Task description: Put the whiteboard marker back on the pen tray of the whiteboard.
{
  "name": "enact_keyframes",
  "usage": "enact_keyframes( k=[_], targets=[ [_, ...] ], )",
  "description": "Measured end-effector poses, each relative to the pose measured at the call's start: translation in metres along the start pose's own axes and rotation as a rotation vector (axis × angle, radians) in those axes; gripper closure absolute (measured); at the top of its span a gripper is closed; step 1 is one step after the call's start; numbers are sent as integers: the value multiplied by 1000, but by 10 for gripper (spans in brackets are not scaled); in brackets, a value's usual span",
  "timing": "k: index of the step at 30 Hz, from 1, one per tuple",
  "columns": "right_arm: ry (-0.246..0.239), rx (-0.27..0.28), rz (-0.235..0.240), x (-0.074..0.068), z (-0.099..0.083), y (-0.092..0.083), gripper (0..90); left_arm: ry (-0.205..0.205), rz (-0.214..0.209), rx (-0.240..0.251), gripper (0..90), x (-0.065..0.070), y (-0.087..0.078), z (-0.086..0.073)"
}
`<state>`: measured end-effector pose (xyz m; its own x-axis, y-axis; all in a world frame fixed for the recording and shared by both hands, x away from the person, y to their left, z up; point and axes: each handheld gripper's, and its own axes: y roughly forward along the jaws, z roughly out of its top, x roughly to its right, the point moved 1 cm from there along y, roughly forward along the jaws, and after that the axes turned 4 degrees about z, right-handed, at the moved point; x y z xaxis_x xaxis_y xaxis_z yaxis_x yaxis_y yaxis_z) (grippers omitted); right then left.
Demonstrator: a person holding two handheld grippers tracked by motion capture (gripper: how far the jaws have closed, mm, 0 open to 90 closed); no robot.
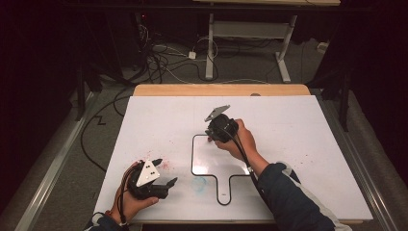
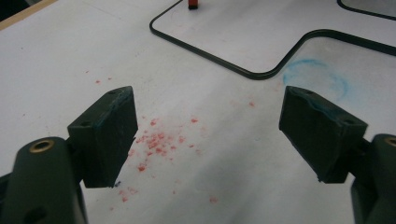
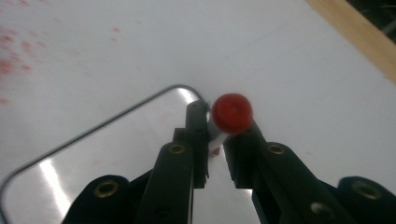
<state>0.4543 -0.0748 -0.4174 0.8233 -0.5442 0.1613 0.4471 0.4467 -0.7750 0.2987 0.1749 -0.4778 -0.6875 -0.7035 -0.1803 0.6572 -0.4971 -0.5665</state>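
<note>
1. A small whiteboard point(image 1: 211, 156) lies on the table point(image 1: 298, 125), near the middle, with its handle at the near edge.
2. The right gripper point(image 1: 215, 132) holds a marker point(image 3: 232, 113) over the whiteboard's far left corner.
3. The left gripper point(image 1: 163, 174) sits left of the whiteboard, near the table's near edge.

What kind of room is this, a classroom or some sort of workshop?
Probably a lab or recording workshop: dark surroundings, loose cables on the floor, a white-topped table, and a person working hand-held grippers, the right gripper pinching a red-capped marker over a small whiteboard.
</note>
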Motion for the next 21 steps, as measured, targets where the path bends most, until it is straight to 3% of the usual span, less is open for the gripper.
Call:
enact_keyframes(
  k=[4, 9, 11, 13, 16, 19, 21],
  targets=[
    [27, -5, 11, 8, 2, 2, 812, -1, -2, 1, 189, 0, 0, 0],
    [32, 21, 92, -3, 7, 5, 812, -2, -3, 2, 189, 0, 0, 0],
    [2, 23, 72, -8, 10, 8, 812, -2, -3, 3, 189, 0, 0, 0],
    [2, 33, 57, -8, 12, 11, 812, 0, -2, 4, 189, 1, 0, 0],
    [-22, 27, -33, -2, 13, 16, 812, 1, -3, 2, 189, 0, 0, 0],
    [-5, 49, -23, 2, 13, 18, 812, 0, -7, 1, 189, 0, 1, 0],
    [-11, 58, 19, -1, 14, 19, 812, 0, -9, 2, 189, 0, 1, 0]
  ],
)
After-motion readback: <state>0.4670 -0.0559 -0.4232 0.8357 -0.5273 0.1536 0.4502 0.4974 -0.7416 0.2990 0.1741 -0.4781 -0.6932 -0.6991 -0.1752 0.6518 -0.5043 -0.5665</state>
